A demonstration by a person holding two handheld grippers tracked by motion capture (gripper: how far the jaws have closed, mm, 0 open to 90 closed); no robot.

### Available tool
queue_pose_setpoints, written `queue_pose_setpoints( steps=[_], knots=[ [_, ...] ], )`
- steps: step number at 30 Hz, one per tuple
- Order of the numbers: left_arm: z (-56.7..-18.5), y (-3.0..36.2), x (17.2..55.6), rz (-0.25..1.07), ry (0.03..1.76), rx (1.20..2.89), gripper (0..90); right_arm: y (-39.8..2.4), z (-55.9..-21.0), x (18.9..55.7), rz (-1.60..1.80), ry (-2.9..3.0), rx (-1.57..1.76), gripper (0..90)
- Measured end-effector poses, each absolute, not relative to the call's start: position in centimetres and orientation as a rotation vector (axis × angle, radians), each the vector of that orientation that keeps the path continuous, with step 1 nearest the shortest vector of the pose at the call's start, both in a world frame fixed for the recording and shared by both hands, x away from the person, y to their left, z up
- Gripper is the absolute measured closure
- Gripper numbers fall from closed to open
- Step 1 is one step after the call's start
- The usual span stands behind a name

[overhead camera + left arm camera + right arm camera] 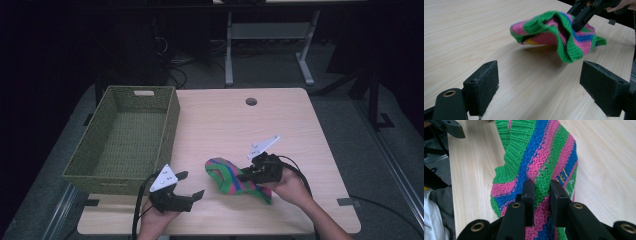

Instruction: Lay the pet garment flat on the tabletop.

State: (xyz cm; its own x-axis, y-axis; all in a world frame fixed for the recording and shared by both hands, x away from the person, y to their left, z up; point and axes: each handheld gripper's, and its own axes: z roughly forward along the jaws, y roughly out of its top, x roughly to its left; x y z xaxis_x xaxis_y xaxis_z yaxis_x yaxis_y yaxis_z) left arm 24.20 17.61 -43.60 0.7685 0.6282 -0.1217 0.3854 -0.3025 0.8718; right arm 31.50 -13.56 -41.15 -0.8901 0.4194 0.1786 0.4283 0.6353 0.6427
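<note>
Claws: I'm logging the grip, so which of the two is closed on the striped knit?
The right claw: its jaws pinch a fold of the striped knit. The left claw stands wide open, apart from it.

high view above near edge, facing forward and down over whole surface (280, 115), left tongs (539, 87) camera low, right tongs (542, 195) camera close, all share striped knit (232, 177)

The left black two-jaw tongs (189, 185) hover wide apart near the counter's front edge; the right black tongs (541, 192) pinch tight, angled downward
</note>
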Motion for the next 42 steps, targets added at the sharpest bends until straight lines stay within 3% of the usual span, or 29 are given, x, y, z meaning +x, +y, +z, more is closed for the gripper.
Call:
queue_pose_setpoints(
  steps=[24,35,42],
  knots=[
    [-43.7,17.5,24.2,0.281,0.767,1.94,15.1,-10.3,-45.5,31.3,-1.013,-2.832,-0.716,72.2],
    [-43.6,17.7,24.3,0.286,0.769,1.925,15.1,-10.0,-45.6,31.1,-1.067,-2.811,-0.679,51.3],
    [-43.5,17.9,24.2,0.289,0.772,1.914,15.1,-10.6,-44.3,30.9,-1.109,-2.815,-0.639,44.7]
  ],
)
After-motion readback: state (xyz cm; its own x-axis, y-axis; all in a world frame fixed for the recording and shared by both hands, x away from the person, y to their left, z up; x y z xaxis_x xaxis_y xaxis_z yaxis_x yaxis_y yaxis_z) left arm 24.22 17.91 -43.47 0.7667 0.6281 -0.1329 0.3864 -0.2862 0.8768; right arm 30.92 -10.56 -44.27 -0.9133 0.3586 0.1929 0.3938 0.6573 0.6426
